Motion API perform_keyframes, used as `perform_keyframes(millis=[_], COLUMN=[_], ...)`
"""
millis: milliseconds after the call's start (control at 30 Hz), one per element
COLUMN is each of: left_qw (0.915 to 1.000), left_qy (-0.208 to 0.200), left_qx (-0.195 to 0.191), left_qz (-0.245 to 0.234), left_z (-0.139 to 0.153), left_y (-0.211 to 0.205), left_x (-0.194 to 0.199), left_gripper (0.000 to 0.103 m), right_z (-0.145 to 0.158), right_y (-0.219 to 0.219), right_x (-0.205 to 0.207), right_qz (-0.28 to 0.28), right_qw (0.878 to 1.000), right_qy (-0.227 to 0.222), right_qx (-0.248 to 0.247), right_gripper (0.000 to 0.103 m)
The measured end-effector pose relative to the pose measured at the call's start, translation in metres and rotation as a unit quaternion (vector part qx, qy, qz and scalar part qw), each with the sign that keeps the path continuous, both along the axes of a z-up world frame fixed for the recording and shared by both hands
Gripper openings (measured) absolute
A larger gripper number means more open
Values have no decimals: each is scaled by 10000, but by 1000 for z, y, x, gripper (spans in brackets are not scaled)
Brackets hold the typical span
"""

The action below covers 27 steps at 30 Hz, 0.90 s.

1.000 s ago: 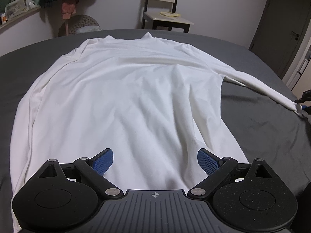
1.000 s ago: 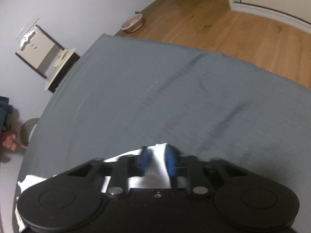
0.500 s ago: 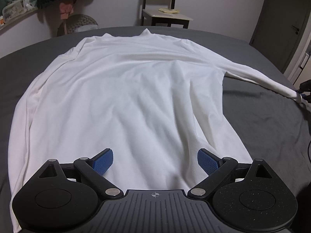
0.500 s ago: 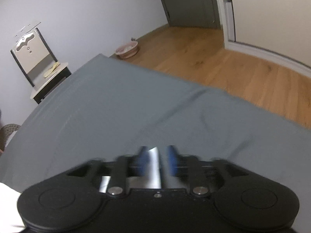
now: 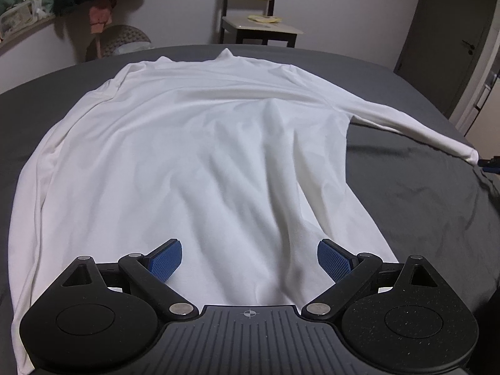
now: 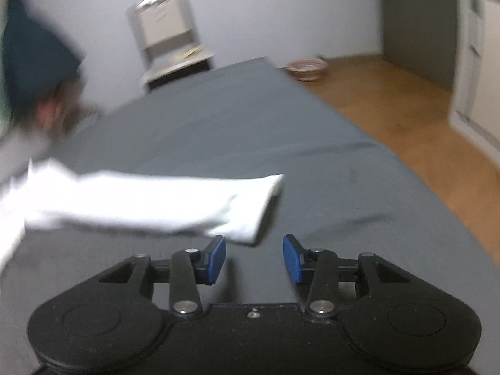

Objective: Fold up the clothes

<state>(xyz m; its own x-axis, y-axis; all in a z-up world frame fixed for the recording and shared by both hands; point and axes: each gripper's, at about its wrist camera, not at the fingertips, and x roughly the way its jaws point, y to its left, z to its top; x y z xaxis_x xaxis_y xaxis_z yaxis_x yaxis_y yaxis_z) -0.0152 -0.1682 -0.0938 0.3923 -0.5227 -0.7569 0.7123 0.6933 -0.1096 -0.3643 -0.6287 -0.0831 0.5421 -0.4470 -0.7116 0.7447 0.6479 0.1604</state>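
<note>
A white long-sleeved shirt (image 5: 200,156) lies spread flat on the dark grey bed (image 5: 422,206), collar at the far end. My left gripper (image 5: 249,257) hangs open over the shirt's near hem, nothing between its blue pads. The shirt's right sleeve (image 5: 415,128) stretches out to the right, its cuff (image 5: 470,156) lying on the sheet. In the right wrist view that sleeve (image 6: 150,206) lies across the bed and its cuff (image 6: 259,212) rests just ahead of my open right gripper (image 6: 253,257), which holds nothing. The right gripper's tip (image 5: 492,164) shows beside the cuff in the left view.
A chair (image 5: 256,22) stands past the bed's far end, with a wicker basket (image 5: 125,39) and hanging clothes to its left. A dark door (image 5: 443,40) is at the right. Wooden floor (image 6: 406,115) and a round bowl (image 6: 307,68) lie beyond the bed's right edge.
My right gripper was shut on the sleeve cuff; it has opened, let the cuff drop on the bed and drawn back. The sleeve now lies straight out. The left gripper barely moved.
</note>
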Motion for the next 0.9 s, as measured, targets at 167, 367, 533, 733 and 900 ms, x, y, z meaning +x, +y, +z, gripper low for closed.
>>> perform_keyframes(millis=[167,367,533,733,900], left_qw=[9999,9996,9997,9999,9998], left_qy=[-41,13,69,68,72], left_qx=[-24,-108,-106,-101,-159], left_qz=[126,275,232,78,72], left_z=[3,5,3,7,17], left_y=[6,11,9,8,16], left_x=[2,7,8,3,2], left_gripper=[94,94,94,94,94], right_z=[-4,4,7,-20,-16], right_y=[5,-15,-50,-43,-21], right_x=[31,2,-59,-67,-62], right_qz=[228,-325,-1247,-1584,-1524], right_qw=[9974,9952,9241,9206,9426], right_qy=[547,-634,-2532,-1339,-807], right_qx=[-413,665,2575,3310,2858], right_gripper=[30,9,9,4,2])
